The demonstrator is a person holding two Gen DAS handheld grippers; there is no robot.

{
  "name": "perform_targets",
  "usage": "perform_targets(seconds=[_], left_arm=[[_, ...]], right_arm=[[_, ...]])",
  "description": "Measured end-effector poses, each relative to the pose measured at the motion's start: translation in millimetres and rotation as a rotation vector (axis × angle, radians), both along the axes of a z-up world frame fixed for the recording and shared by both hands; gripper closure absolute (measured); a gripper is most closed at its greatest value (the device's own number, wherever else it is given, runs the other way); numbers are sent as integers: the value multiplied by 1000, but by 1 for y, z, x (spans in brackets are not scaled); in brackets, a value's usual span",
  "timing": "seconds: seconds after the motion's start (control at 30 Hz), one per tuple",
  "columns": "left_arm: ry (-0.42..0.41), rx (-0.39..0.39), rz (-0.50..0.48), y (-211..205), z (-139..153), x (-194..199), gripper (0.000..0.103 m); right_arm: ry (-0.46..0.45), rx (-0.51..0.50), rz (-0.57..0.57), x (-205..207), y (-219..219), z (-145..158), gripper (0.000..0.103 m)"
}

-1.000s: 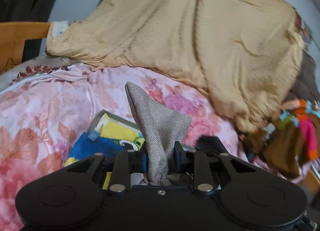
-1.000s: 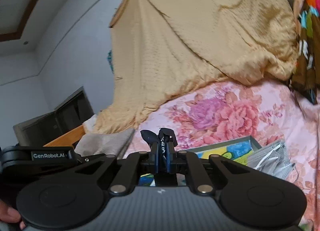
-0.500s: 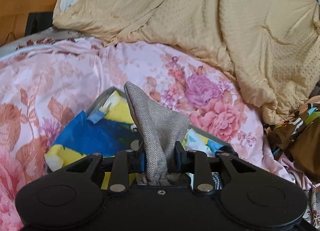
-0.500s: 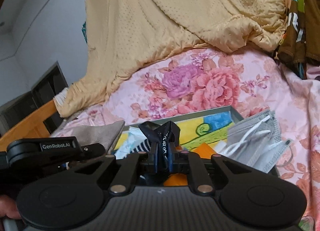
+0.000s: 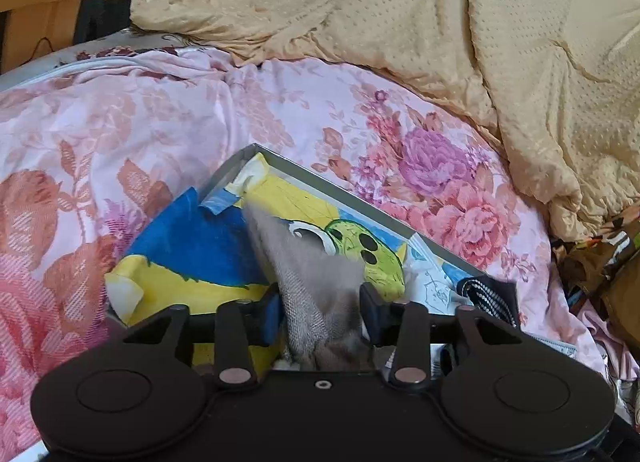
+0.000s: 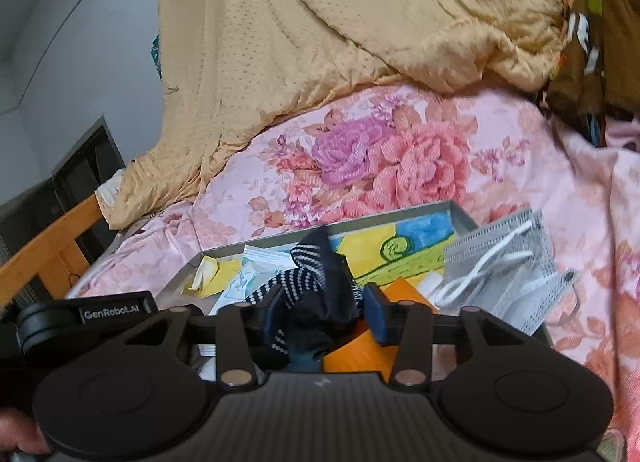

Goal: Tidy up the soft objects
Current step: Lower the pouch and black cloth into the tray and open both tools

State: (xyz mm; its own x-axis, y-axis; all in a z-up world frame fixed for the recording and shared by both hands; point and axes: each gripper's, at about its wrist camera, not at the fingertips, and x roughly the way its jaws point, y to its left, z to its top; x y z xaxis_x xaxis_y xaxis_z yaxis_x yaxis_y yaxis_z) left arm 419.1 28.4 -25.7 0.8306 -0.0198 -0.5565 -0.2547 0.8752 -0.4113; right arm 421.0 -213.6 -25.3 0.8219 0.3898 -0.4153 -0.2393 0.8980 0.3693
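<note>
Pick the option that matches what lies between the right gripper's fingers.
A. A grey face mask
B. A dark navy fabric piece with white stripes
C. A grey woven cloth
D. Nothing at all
B: the right wrist view shows the dark navy striped fabric bunched between the fingers of the right gripper, whose jaws have just been opening, above the grey tray; the grey face mask lies off to the side.

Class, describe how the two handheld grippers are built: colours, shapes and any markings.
Both are matte black. The left gripper and the right gripper each have two round discs, flat linkage bars with silver rivets, and blue-padded fingers. White "GenRobot.AI" lettering marks the left gripper's side. No cables or sleeves show.
</note>
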Motion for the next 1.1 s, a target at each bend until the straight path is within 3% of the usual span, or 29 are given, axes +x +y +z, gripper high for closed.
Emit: perform_targets(seconds=[0.23, 0.67, 0.73, 1.1], left_arm=[[-18, 15, 13, -4, 8, -12, 35], [-73, 81, 35, -11, 39, -47, 13], [-87, 97, 45, -13, 47, -57, 4], [-134, 62, 79, -24, 65, -123, 1]], right_arm=[[6, 15, -3, -1, -6, 3, 35], [-58, 19, -20, -25, -26, 36, 6], [-71, 27, -15, -33, -31, 42, 0], [-141, -27, -3, -86, -47, 68, 0]])
